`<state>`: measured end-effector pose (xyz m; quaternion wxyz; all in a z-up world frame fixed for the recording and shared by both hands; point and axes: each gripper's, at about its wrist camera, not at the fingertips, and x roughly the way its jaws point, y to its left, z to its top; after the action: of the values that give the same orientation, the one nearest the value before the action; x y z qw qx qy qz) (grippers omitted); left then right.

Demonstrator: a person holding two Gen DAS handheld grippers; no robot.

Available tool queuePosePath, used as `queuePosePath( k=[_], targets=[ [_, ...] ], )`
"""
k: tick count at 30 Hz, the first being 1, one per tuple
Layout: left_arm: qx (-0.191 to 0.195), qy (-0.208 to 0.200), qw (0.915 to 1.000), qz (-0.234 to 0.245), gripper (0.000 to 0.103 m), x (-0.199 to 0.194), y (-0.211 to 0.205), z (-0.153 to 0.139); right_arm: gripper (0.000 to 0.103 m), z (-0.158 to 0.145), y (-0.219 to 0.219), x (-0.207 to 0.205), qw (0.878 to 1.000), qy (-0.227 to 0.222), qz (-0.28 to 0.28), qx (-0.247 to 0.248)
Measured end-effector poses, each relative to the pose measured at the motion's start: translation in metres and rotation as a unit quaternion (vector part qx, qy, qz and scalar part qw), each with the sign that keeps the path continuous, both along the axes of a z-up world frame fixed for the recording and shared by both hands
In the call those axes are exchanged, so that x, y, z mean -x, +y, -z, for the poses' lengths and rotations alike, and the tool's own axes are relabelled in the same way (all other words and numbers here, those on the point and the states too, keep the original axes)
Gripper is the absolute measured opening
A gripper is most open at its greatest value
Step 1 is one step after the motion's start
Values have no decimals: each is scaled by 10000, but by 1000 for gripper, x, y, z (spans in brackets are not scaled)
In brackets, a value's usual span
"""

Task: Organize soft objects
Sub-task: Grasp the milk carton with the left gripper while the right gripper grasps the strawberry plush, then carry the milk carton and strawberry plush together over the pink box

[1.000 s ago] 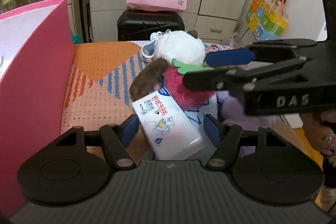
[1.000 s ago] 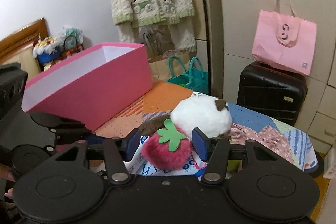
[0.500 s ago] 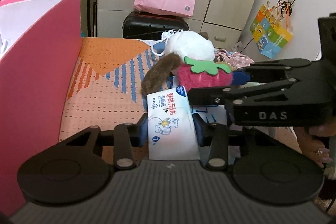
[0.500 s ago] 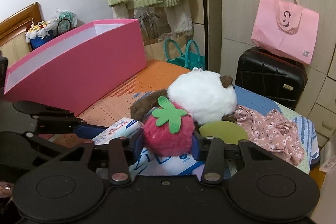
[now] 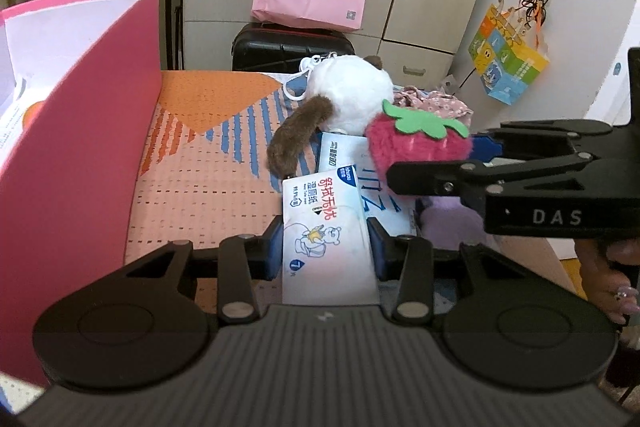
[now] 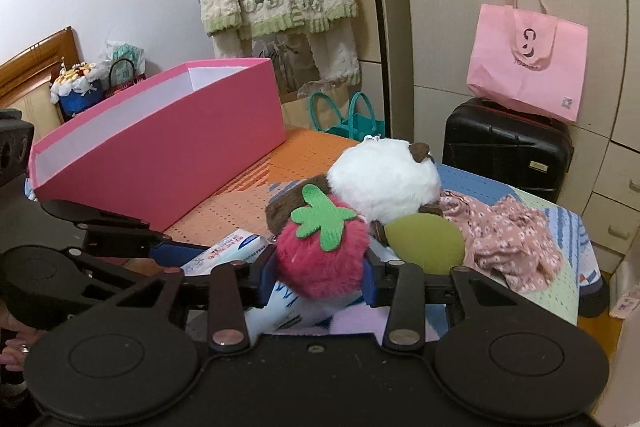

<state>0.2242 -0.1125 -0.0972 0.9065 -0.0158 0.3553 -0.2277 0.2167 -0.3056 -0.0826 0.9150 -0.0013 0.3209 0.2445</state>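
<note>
Left wrist view: the left gripper (image 5: 325,241) has its jaws clamped on a white tissue pack (image 5: 326,227), which lies just in front of the white plush (image 5: 352,97) on the desk (image 5: 208,163). Beside that plush the right gripper (image 6: 319,277) squeezes the pink strawberry plush (image 6: 320,259) between its jaws. Left of the white plush stands the pink box (image 6: 160,151), apart from it.
</note>
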Motion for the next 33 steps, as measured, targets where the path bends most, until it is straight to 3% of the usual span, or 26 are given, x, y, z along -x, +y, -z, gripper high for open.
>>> queuePosePath(
  k=[12, 23, 33],
  targets=[
    [-114, 382, 9991, 170, 40, 27, 9, -7, 46, 2, 3, 41, 9998, 74, 156, 45],
    [6, 439, 9988, 236, 40, 48, 28, -13, 46, -13, 20, 74, 9996, -143, 96, 222],
    [-9, 395, 9989, 263, 40, 71, 47, -22, 46, -12, 36, 105, 9993, 54, -54, 367]
  ],
)
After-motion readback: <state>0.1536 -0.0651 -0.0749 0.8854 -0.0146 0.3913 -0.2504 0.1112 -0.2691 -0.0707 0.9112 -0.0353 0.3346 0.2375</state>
